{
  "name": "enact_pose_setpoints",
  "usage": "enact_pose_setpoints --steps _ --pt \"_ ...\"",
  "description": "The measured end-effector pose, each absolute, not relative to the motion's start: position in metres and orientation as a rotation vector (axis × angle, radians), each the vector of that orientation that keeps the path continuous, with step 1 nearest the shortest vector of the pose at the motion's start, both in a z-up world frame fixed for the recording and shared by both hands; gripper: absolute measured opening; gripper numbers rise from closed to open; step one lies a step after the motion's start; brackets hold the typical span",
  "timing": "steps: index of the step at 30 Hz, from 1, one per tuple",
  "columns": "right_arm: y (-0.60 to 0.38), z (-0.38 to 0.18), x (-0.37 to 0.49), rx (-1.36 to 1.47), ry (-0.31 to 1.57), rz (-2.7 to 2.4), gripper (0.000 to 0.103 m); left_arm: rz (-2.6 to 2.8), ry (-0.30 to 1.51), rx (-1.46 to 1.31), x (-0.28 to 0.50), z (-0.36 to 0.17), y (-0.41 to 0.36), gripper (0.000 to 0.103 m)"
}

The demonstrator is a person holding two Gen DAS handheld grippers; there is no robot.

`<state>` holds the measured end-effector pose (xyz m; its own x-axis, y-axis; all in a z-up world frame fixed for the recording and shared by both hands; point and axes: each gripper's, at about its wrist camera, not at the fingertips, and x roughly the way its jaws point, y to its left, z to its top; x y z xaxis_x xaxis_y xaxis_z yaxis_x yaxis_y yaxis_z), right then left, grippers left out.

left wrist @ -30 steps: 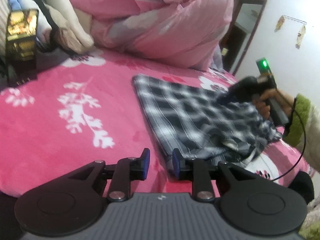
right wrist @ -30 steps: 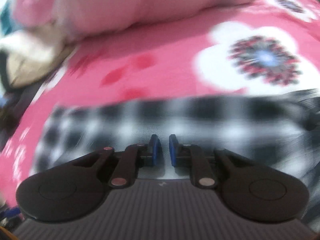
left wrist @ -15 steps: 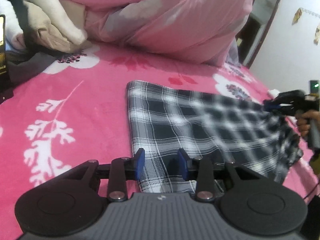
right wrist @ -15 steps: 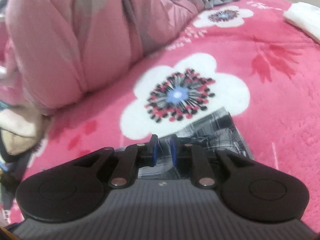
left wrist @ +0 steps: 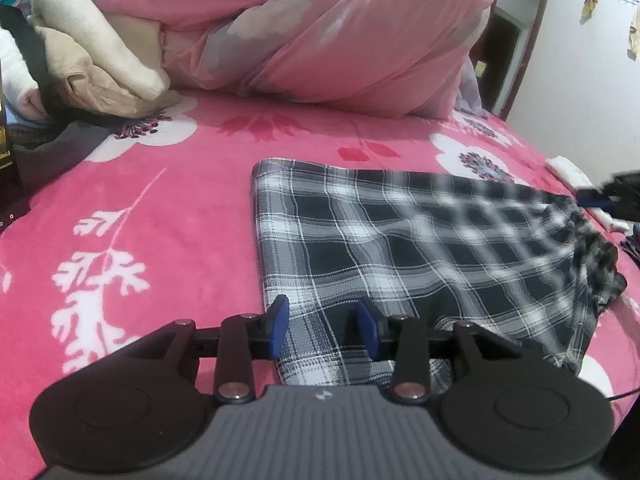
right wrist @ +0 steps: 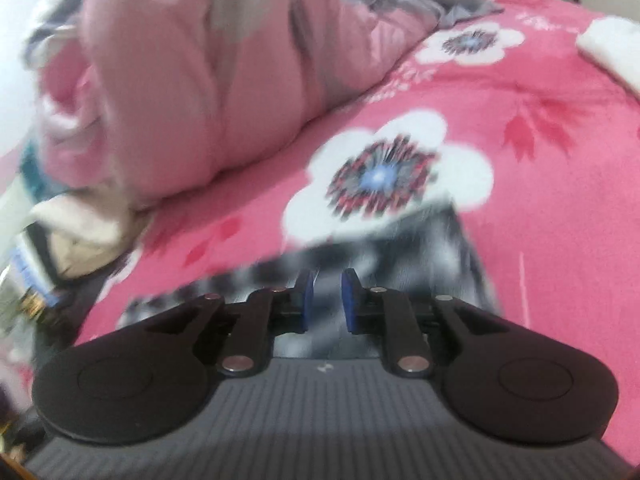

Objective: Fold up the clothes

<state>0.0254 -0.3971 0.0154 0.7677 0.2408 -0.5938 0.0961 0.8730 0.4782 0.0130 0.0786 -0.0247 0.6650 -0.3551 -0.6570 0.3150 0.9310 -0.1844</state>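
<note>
Plaid garment [left wrist: 400,248] flat on bedspread [left wrist: 160,208], left edge straight, pink room beside.

The left gripper [left wrist: 323,326] pointed forward and downward at the near side of the scene, its two blue pads [left wrist: 279,325] standing apart and its jaws opening, with plaid cloth lying below the gap and neither pad pressing on it. The right gripper [right wrist: 327,300] was also angled down; its blue pads [right wrist: 307,300] stood a narrow gap apart, with blurred plaid cloth between them. In the left wrist view the right gripper [left wrist: 600,200] showed at the far right edge, its tips at the cloth's far corner.
</note>
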Motion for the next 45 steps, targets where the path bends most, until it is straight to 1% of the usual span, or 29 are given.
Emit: enact_pose_setpoints --steps 3,4,7,8,11,14,19,21,24,26,28,30,31,32,34,39,42,45 --pt "-0.406 -0.006 0.008 0.505 0.763 0.004 0.015 -0.37 0.758 -0.051 0.013 -0.024 0.078 0.041" --pt "-0.408 -0.013 0.002 0.502 0.785 -0.022 0.013 -0.368 0.758 -0.05 0.013 -0.024 0.077 0.042" --pt "-0.431 -0.01 -0.025 0.646 0.686 -0.045 0.015 -0.362 0.761 -0.013 0.013 -0.026 0.073 0.042" --pt "-0.43 -0.004 -0.035 0.632 0.662 -0.048 0.016 -0.359 0.759 0.003 0.012 -0.026 0.072 0.042" --pt "-0.419 0.005 -0.056 0.567 0.643 -0.038 0.021 -0.352 0.761 0.018 0.012 -0.026 0.069 0.045" --pt "-0.405 0.005 -0.067 0.5 0.659 -0.052 0.022 -0.346 0.76 0.024 0.012 -0.026 0.069 0.046" --pt "-0.385 0.004 -0.081 0.415 0.633 -0.081 0.026 -0.329 0.761 0.031 0.012 -0.027 0.066 0.047" --pt "-0.379 0.005 -0.08 0.398 0.626 -0.06 0.031 -0.326 0.763 0.037 0.012 -0.027 0.065 0.048" --pt "-0.364 0.007 -0.067 0.279 0.66 -0.073 0.034 -0.323 0.764 0.047 0.012 -0.027 0.064 0.05" --pt "-0.353 0.008 -0.06 0.184 0.662 -0.071 0.041 -0.319 0.762 0.049 0.012 -0.028 0.063 0.05" --pt "-0.342 0.004 -0.053 0.098 0.681 -0.054 0.042 -0.317 0.758 0.049 0.011 -0.028 0.063 0.05" --pt "-0.332 -0.005 -0.048 0.008 0.719 -0.044 0.036 -0.315 0.753 0.054 0.01 -0.029 0.062 0.05" --pt "-0.329 -0.011 -0.047 -0.036 0.741 -0.045 0.015 -0.314 0.751 0.057 0.01 -0.03 0.061 0.05" --pt "-0.326 -0.016 -0.046 -0.081 0.763 -0.046 0.0 -0.315 0.749 0.061 0.009 -0.03 0.061 0.05" --pt "-0.326 -0.02 -0.052 -0.131 0.762 -0.074 0.0 -0.315 0.745 0.066 0.009 -0.03 0.061 0.05" --pt "-0.339 -0.011 -0.069 -0.12 0.751 -0.132 0.0 -0.319 0.742 0.065 0.009 -0.031 0.062 0.05" --pt "-0.348 -0.011 -0.075 -0.065 0.759 -0.15 0.0 -0.322 0.739 0.061 0.009 -0.031 0.063 0.05" --pt "-0.341 0.005 -0.081 -0.019 0.7 -0.129 0.002 -0.324 0.737 0.058 0.008 -0.032 0.064 0.05"
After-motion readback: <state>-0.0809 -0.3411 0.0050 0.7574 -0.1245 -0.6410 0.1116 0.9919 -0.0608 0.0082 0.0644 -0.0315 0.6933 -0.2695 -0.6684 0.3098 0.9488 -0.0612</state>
